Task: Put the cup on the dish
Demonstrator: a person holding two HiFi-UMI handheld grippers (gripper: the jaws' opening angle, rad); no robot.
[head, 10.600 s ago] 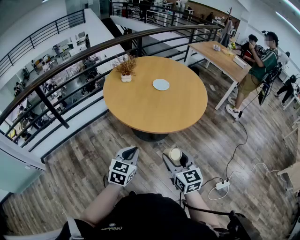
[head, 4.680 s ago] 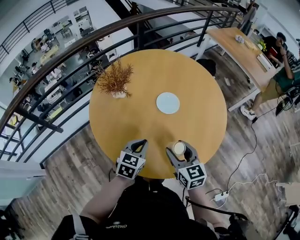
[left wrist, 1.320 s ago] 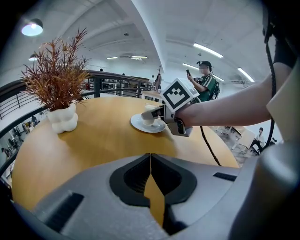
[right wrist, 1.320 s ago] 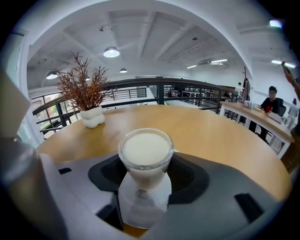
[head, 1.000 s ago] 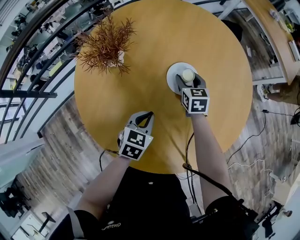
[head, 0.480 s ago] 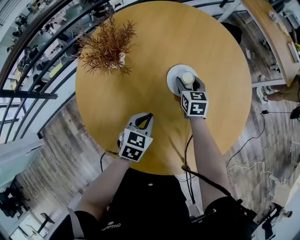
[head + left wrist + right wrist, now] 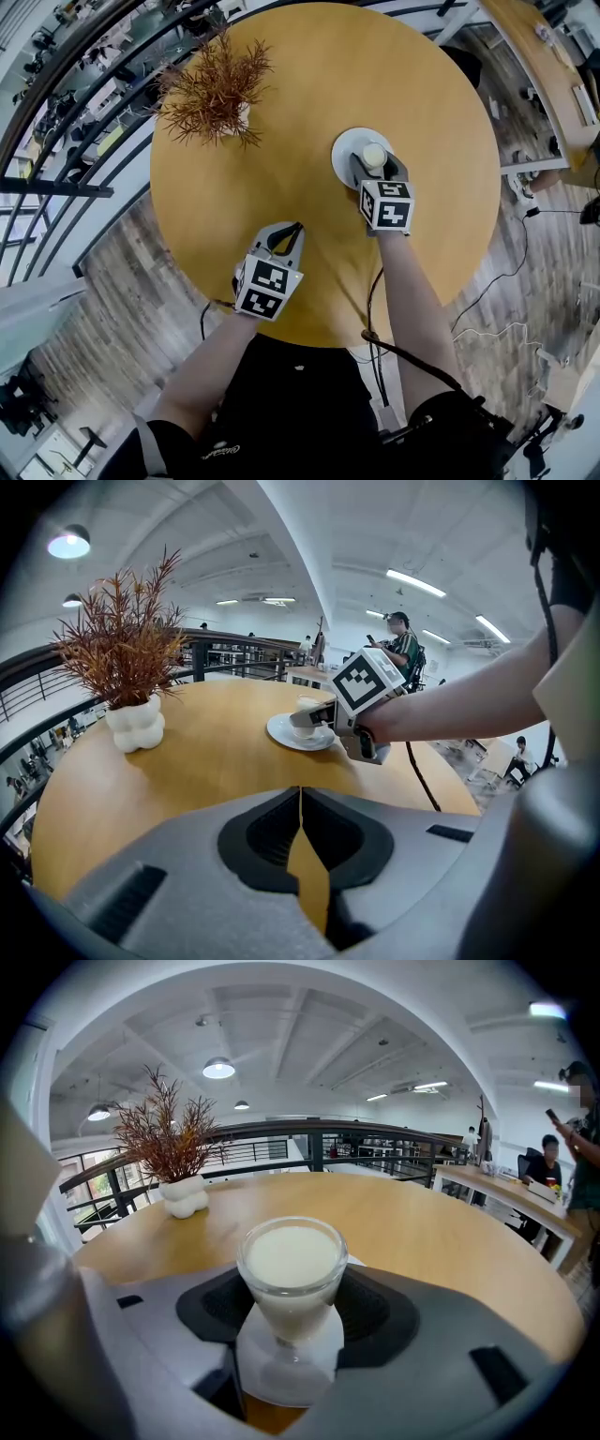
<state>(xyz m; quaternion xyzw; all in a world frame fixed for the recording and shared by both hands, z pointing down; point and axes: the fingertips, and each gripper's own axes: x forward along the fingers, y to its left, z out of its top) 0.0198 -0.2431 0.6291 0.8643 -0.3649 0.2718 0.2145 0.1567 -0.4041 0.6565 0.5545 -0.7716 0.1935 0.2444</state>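
A small clear cup (image 7: 374, 154) full of white liquid sits between the jaws of my right gripper (image 7: 376, 161), which is shut on it. The cup is over the white dish (image 7: 344, 142) on the round wooden table (image 7: 319, 66). In the right gripper view the cup (image 7: 292, 1269) stands just above the dish (image 7: 281, 1377); whether its foot touches I cannot tell. My left gripper (image 7: 290, 229) hovers low over the table's near part, shut and holding nothing. From the left gripper view I see the dish (image 7: 284, 733) beyond its own jaw tips (image 7: 300, 794).
A potted dry red-brown plant (image 7: 214, 89) in a white pot stands at the table's far left. A dark railing (image 7: 66, 112) curves behind the table. A second wooden table (image 7: 553, 66) is at the far right, with cables on the floor near it.
Over the last several seconds I came to the table and carried the cup out over the dish. In the last second the right gripper has barely shifted; the left has stayed put.
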